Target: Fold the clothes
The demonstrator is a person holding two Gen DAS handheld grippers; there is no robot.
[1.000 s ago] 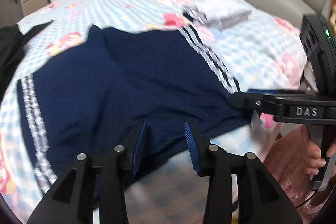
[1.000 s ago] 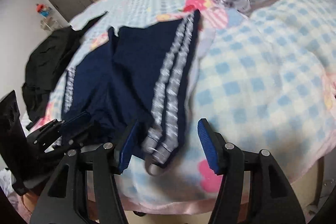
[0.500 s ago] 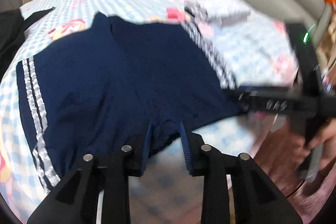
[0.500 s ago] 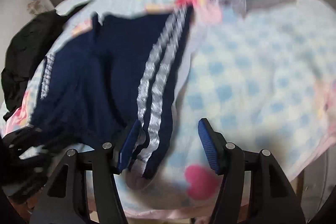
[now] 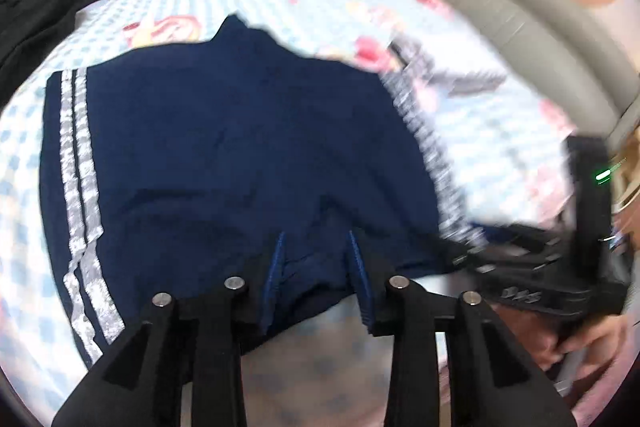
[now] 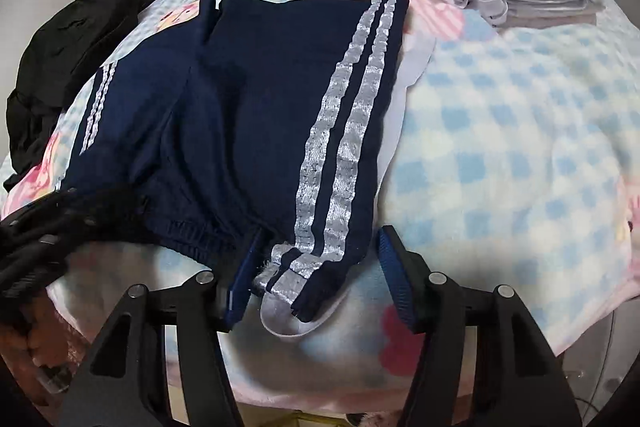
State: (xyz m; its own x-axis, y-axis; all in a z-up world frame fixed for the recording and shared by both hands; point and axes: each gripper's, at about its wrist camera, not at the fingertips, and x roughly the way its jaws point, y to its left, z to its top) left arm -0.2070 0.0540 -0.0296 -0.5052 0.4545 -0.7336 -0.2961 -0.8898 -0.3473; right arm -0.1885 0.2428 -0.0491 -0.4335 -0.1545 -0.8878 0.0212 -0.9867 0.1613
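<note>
Right wrist view: both grippers' jaws stand apart around the navy shorts (image 6: 248, 115) waistband.

right gripper (image 5: 480, 255) motion-blurred, black garment (image 6: 52, 67) cut by frame edge

— How do we stand on the left?
— Our left gripper (image 5: 318, 267) is low and level, fingers partly apart with dark cloth bunched between them.
— And the right?
— Our right gripper (image 6: 316, 281) has its fingers spread wide; the hand (image 5: 588, 343) grips its handle from below.
</note>
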